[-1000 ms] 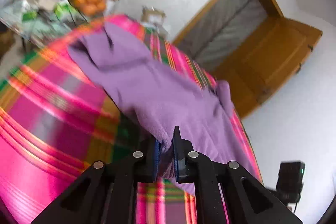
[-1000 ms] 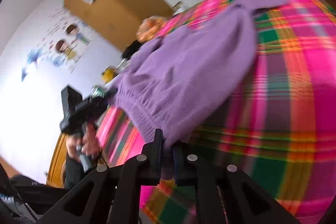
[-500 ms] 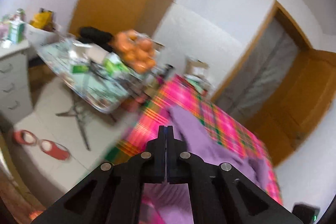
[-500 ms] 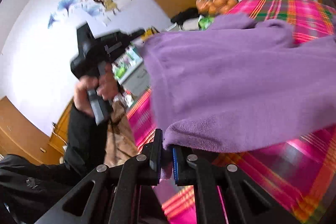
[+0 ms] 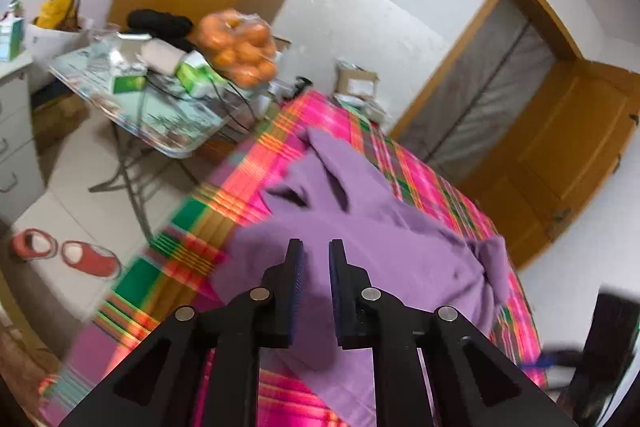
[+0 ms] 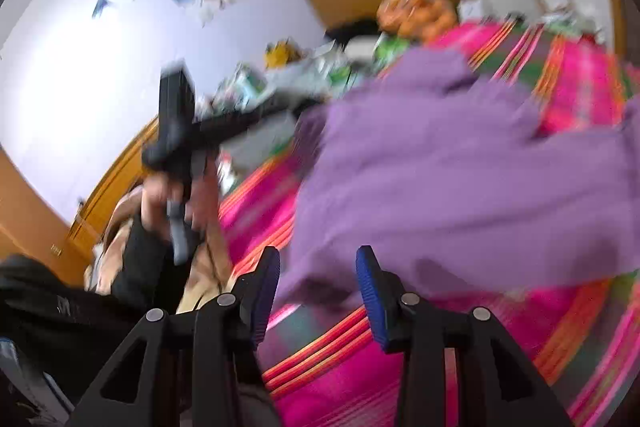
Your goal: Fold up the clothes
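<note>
**Both grippers let go of the purple sweater after carrying its hem over**

Left wrist view: the left gripper (image 5: pixel 316 259) now has its 2 fingers parted with a clear gap and nothing between them. 1 second ago they were pinched on the hem, and 0.5 seconds ago they were closed tight and raised toward the room. The purple sweater (image 5: pixel 384 247) lies on the pink plaid bedspread (image 5: pixel 256 171), its near part bunched in a doubled layer below the fingers, a sleeve trailing off to the right. A cluttered folding table (image 5: pixel 160 115) with a bag of oranges (image 5: pixel 240 47) stands beyond the bed.

Right wrist view: heavily blurred. The right gripper (image 6: pixel 318 279) is also spread wide, where 0.5 seconds ago it clamped the lifted hem. The sweater's edge (image 6: pixel 460 187) sits just past the fingertips, resting on the spread. The person's hand (image 6: pixel 172 195) holds the other gripper at left.

Judgement: 1 fold, hem toward the collar, looks laid down and dropped; the sleeves seem loose, so the garment is probably only partly folded.
</note>
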